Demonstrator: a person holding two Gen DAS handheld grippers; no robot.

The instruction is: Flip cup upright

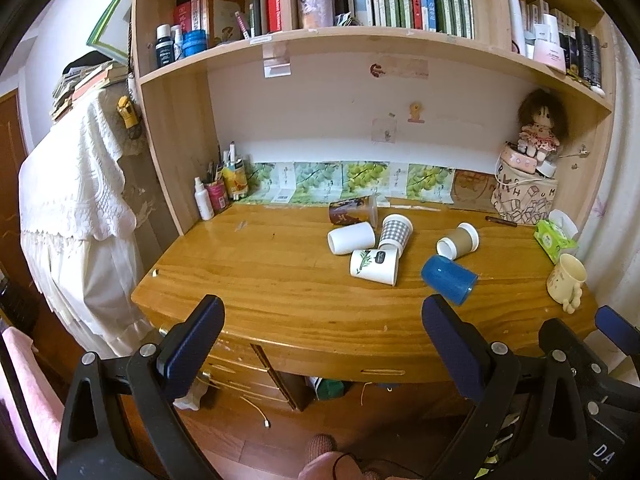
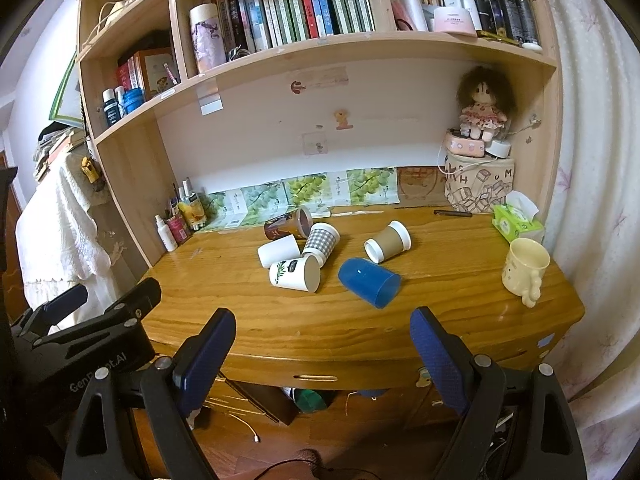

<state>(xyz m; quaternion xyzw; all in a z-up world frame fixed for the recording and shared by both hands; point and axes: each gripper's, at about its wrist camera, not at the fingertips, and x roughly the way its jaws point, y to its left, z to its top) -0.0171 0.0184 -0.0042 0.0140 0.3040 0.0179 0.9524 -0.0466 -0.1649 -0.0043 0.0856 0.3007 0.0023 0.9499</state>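
Observation:
Several cups lie on their sides on the wooden desk: a blue plastic cup, a white cup with a leaf print, a plain white cup, a checked cup, a brown paper cup and a dark brown cup. A cream mug stands upright at the right. My left gripper and right gripper are open and empty, held in front of the desk's front edge, apart from the cups.
A bookshelf hangs over the desk. A doll sits on a printed box at the back right, beside a green tissue pack. Bottles and pen holders stand at the back left. Drawers are below.

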